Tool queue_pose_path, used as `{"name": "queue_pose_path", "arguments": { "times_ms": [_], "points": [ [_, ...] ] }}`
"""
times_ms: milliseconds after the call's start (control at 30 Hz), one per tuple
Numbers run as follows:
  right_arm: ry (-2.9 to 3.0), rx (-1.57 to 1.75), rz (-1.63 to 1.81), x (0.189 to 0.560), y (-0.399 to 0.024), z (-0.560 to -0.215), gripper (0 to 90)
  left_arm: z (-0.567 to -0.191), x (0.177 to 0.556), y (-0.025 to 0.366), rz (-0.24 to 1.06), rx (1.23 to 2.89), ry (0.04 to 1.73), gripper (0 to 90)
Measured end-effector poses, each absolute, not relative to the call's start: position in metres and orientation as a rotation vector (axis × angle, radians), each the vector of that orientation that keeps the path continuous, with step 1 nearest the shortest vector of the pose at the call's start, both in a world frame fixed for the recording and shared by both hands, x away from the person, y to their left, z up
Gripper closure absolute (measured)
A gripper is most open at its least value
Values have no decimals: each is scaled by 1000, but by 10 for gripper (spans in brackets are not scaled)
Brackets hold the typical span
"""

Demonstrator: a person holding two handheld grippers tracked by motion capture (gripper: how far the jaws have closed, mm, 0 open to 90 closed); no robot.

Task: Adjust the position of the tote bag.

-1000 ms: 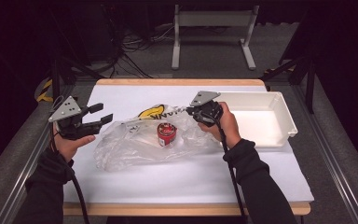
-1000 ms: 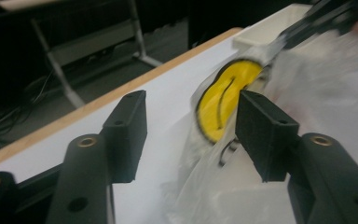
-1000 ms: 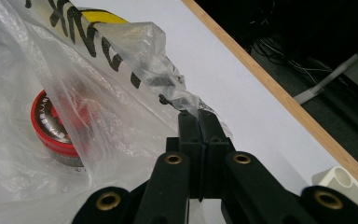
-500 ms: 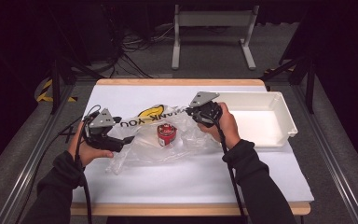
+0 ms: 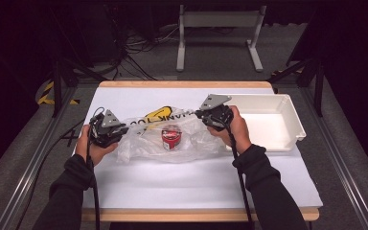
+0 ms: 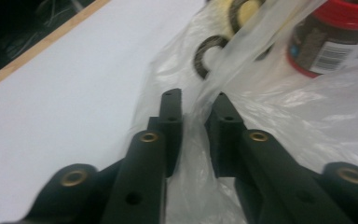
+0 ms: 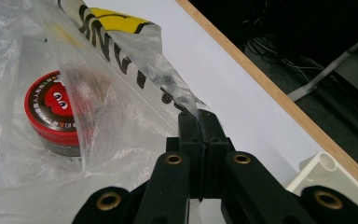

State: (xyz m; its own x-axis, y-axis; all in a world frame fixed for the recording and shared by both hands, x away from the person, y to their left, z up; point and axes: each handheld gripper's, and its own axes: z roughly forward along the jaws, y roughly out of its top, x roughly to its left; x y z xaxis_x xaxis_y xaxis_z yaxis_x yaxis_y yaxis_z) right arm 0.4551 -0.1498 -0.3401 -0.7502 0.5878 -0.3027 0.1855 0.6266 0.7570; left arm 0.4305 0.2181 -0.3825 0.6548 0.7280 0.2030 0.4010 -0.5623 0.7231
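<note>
A: Where did things stand with the plastic bag (image 5: 172, 139) at that point?

B: It lay crumpled on the white table (image 5: 196, 187), left of the white tray (image 5: 287, 139), with the red-lidded jar (image 5: 171, 138) upright inside it. The right gripper (image 5: 205, 114) had its jaws pressed tight together on the bag's upper edge, near the yellow print (image 7: 116, 21), and held that edge lifted off the table

A: And the left gripper (image 6: 196, 109)?

B: Its jaws had just been closing and stood narrow, with a fold of the film (image 6: 200, 100) running up between them. From its own view a slim gap showed on either side of the fold, so I judged the pads were not yet pressing on it

A: So what could have gone wrong from there?

B: If the left jaws closed on too thin a sliver, the slick film could slip out once the hands pulled apart, and the mouth would collapse. The right grip was also only on a narrow pinch of the edge; a hard tug might tear it or pull it free

A: And the jar?

B: It sat near the lifted edge. Raising the bag unevenly could tip it over or roll it toward the opening, and a stretched film might drag it across the table
</note>
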Motion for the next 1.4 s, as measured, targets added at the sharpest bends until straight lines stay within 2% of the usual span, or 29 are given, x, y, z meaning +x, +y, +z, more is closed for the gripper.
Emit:
{"name": "queue_pose_path", "arguments": {
  "times_ms": [200, 267, 367, 433, 467, 600, 833, 933, 1167, 1400],
  "points": [
    [2291, 600, 997, 453, -150, -336, 900, -374, 428, 220, 668, 2181, 852, 890],
    [2292, 598, 1004, 453, -150, -335, 900, -372, 429, 219, 670, 2180, 846, 895],
    [2285, 595, 1007, 451, -149, -332, 778, -370, 430, 218, 662, 2178, 840, 895],
    [2286, 592, 1024, 450, -150, -330, 764, -369, 430, 217, 665, 2178, 844, 896],
    [2274, 584, 1042, 448, -150, -326, 710, -368, 430, 217, 658, 2179, 836, 896],
    [2269, 568, 1082, 444, -151, -318, 719, -366, 431, 215, 660, 2182, 837, 897],
    [2314, 468, 1157, 425, -144, -304, 848, -364, 432, 213, 658, 2180, 841, 897],
    [2380, 400, 1157, 415, -135, -305, 861, -363, 433, 214, 662, 2182, 839, 897],
    [2613, 232, 1017, 407, -114, -326, 820, -363, 433, 213, 666, 2171, 847, 897],
    [2767, 237, 778, 415, -101, -351, 729, -361, 433, 216, 669, 2151, 856, 897]
  ]
}}
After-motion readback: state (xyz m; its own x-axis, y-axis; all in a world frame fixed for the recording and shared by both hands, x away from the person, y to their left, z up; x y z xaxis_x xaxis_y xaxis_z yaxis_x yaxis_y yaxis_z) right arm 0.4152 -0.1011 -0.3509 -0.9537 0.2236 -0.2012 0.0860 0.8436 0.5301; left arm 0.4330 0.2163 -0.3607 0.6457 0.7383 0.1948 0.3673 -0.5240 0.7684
